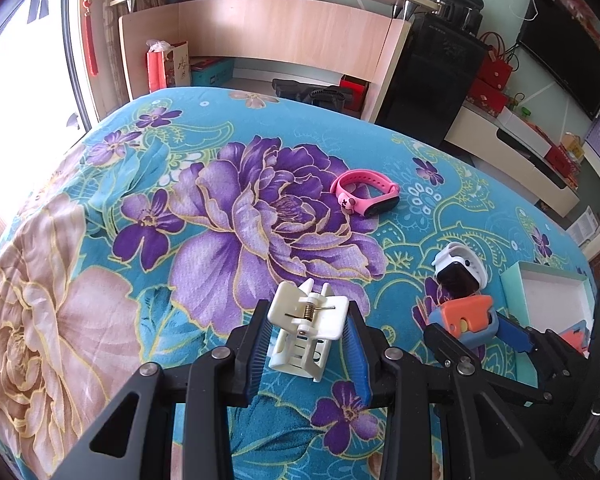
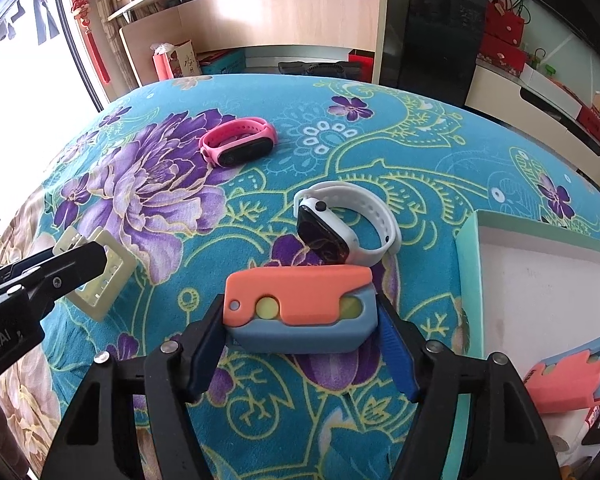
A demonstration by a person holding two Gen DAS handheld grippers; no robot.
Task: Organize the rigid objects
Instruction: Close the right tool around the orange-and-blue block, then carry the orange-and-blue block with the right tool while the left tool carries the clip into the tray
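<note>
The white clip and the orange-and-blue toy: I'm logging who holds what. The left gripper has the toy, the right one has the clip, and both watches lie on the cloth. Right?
Not quite: the holds are swapped. The left wrist view shows the left gripper shut on the white clip; the right wrist view shows the right gripper shut on the orange-and-blue toy. The pink watch and white watch do lie on the cloth.

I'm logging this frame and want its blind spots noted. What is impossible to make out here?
- Box contents: both views cut it off at the right edge; only a second orange-and-blue piece shows.
- White clip: in the right wrist view the left gripper hides much of it.
- Orange-and-blue toy: its underside is hidden, and the right gripper covers its ends.
- White watch: its dark screen shows nothing readable.
- Pink band: too small for detail.
</note>
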